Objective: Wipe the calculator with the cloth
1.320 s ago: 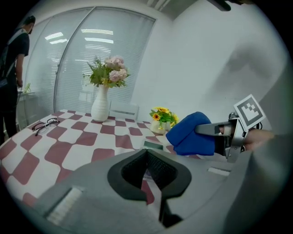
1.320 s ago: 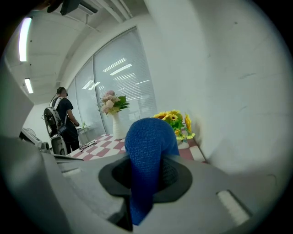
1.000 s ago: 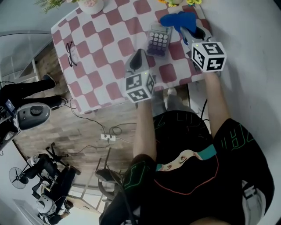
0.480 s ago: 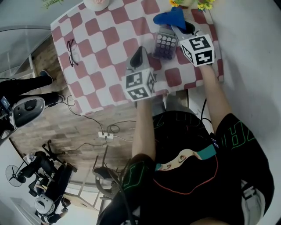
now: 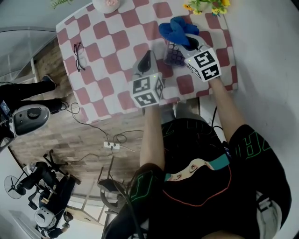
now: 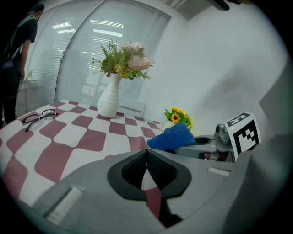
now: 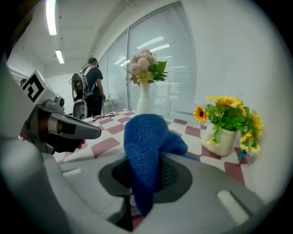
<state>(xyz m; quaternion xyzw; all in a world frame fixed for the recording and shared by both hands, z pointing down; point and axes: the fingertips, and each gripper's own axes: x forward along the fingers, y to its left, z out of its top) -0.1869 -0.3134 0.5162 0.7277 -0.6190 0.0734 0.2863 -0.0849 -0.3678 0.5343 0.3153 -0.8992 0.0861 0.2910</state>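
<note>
Head view: checkered bench (image 5: 100, 88) is seen from above. Left gripper (image 5: 147, 59) is held over the near middle of the bench, just left of the calculator (image 5: 173, 56), not touching it. Right gripper (image 5: 188, 43) is held over the calculator, with the blue cloth (image 5: 176, 29) bunched at its tip and covering the calculator's far end. Only the key rows nearest the person are exposed. Glasses (image 5: 77, 56) lie well apart at the left edge; a vase (image 5: 107, 4) and a pot of yellow flowers (image 5: 205, 5) stand at the far edge.

Left gripper view: left gripper (image 6: 147, 167) jaws are closed tip to tip, nothing held; bench pattern is seen through the gap below the pads. Ahead right, the cloth (image 6: 171, 137) hangs off the right gripper (image 6: 206, 145). Vase (image 6: 109, 103), glasses (image 6: 39, 119) and yellow flowers (image 6: 177, 118) are seen further off.

Right gripper view: right gripper (image 7: 145, 183) jaws are clamped on a fold of the cloth (image 7: 144, 146), which rises between the pads and flops forward. Calculator is hidden under it. Left gripper (image 7: 59, 128) is seen at left, flower pot (image 7: 224, 137) at right, vase (image 7: 143, 100) behind. A person (image 7: 89, 91) stands in the background.
</note>
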